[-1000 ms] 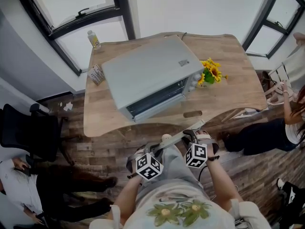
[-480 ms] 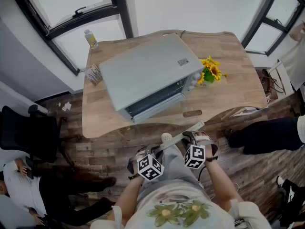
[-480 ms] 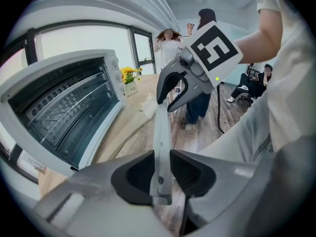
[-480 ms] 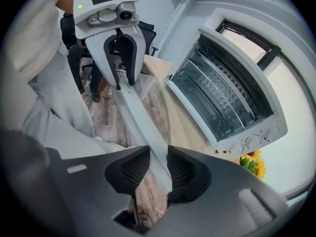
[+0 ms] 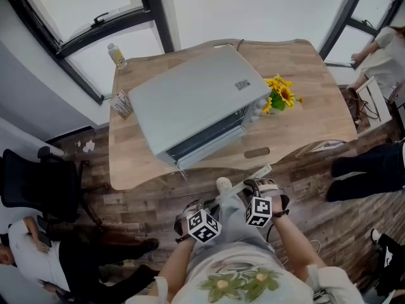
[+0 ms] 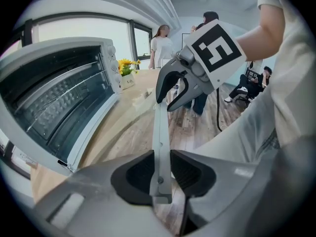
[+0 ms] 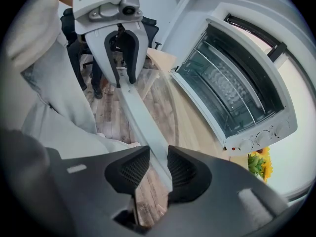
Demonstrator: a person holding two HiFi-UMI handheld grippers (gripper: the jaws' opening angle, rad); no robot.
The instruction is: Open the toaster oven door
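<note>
Floor (image 5: 126, 201): wood planks, running under the table and the person's legs.
Table (image 5: 304, 94): pale wood top with a wavy near edge, set by the windows.
Toaster oven (image 5: 190, 97): grey-white box resting on the table's left half, turned at an angle, with its front towards the near edge and the person.
Door (image 7: 232, 90): dark glass in a white frame, with the wire rack showing behind it. It looks flush with the front, though I cannot tell that for certain.
Bar (image 5: 243, 181): long, flat and pale grey, held over the person's lap below the table's near edge, well apart from the oven.
Left gripper (image 6: 162, 164): clenched on the bar near 1 end, its 2 black pads pressing the flat sides.
Right gripper (image 7: 158, 167): also grasping the bar, farther along it, with the bar running up between its 2 pads towards the left gripper.
Sunflowers (image 5: 280, 95): yellow bunch on the table, just beside the oven's right end.
Bottle (image 5: 115, 54): small, clear, upright at the table's far left corner.
Carton (image 5: 121, 104): small printed box by the table's left edge, near the oven's left side.
Knobs (image 7: 256, 139): white dials in a row on the oven's front panel, beside the door.
</note>
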